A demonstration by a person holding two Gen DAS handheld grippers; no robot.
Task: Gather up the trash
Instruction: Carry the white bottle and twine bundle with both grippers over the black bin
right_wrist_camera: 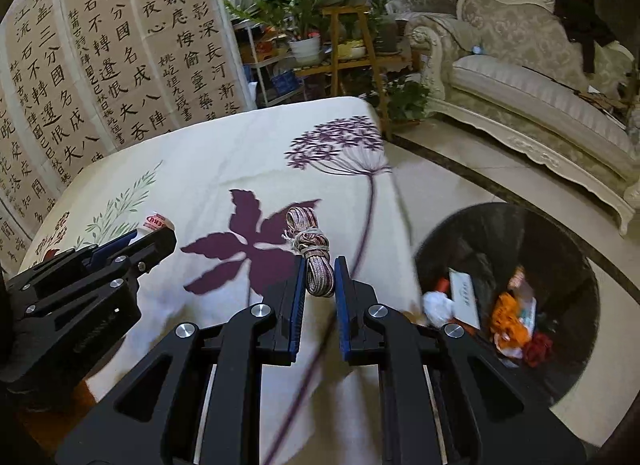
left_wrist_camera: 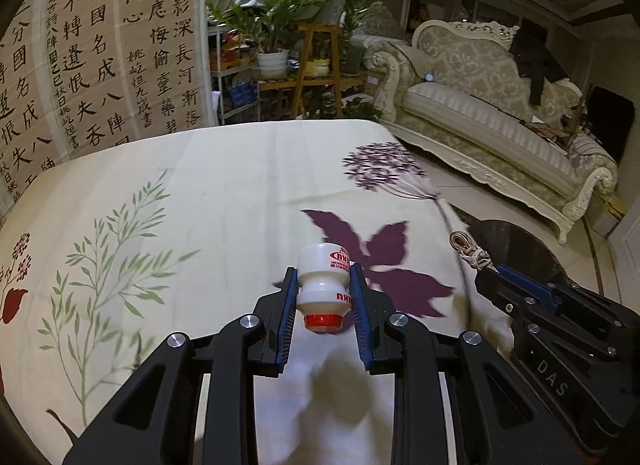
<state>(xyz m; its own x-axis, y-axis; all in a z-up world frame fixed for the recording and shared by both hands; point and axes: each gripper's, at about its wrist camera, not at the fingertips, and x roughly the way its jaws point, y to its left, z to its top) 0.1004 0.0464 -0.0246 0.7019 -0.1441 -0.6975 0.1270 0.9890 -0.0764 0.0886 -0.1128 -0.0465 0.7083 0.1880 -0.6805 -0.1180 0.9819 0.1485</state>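
Both wrist views look steeply down along their tongs, close over the shared floral tablecloth [left_wrist_camera: 224,193].

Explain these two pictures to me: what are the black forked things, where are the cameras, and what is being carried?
No robot here: a person holds black tongs in each hand, with a camera on each looking along the fingers. The left view shows the left tongs shut on a small white bottle with a red cap. The right view shows the right tongs shut on a tied bundle of cord. Below lies a floral cloth; beside it a black trash bin already holds rubbish.
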